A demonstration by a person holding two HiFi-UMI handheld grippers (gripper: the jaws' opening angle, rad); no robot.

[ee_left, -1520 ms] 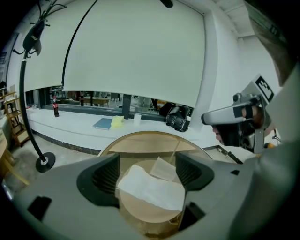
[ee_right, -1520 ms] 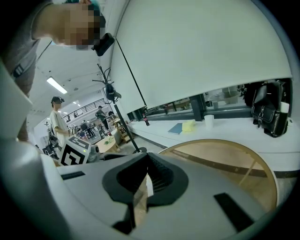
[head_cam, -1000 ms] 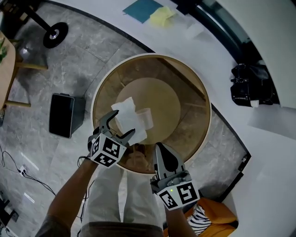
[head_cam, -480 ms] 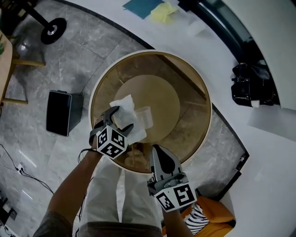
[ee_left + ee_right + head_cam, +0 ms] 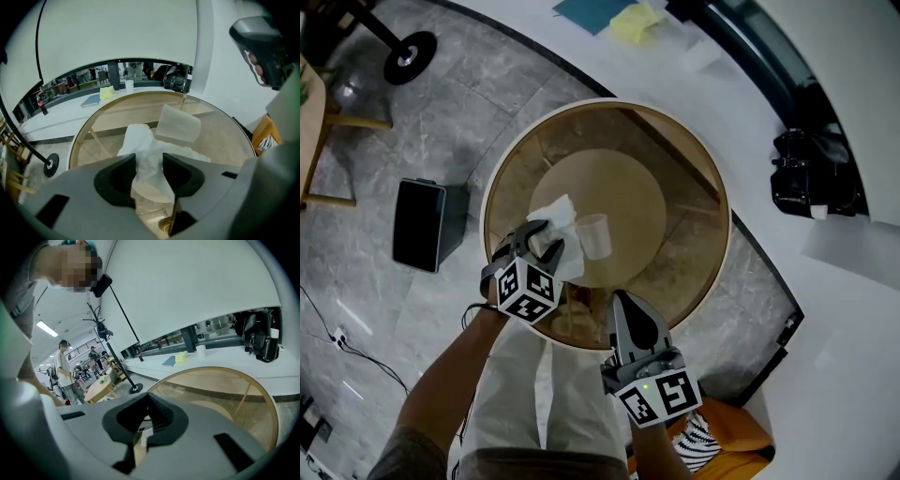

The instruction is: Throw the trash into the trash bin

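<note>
Round glass table (image 5: 729, 230) on grey stone floor (image 5: 441, 141), white curved counter (image 5: 722, 112) behind with black bag (image 5: 811, 173), blue folder (image 5: 586, 11) touching yellow cloth (image 5: 633, 23), black round stand base (image 5: 410, 58) top left, orange bag (image 5: 731, 431) bottom right.

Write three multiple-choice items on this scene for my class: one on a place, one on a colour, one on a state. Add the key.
1. The black bin stands:
A. on the floor, left of the glass table in the head view
B. on the table
C. on a chair

2. The tissue is:
A. blue
B. white
C. yellow

3. The left gripper is:
A. wide open and empty
B. shut on a pen
C. shut on the tissue

Key:
1 A: the head view shows it on the grey floor beside the table.
2 B: it shows white in both views.
3 C: its jaws have just been closing and now pinch the tissue between them.
</note>
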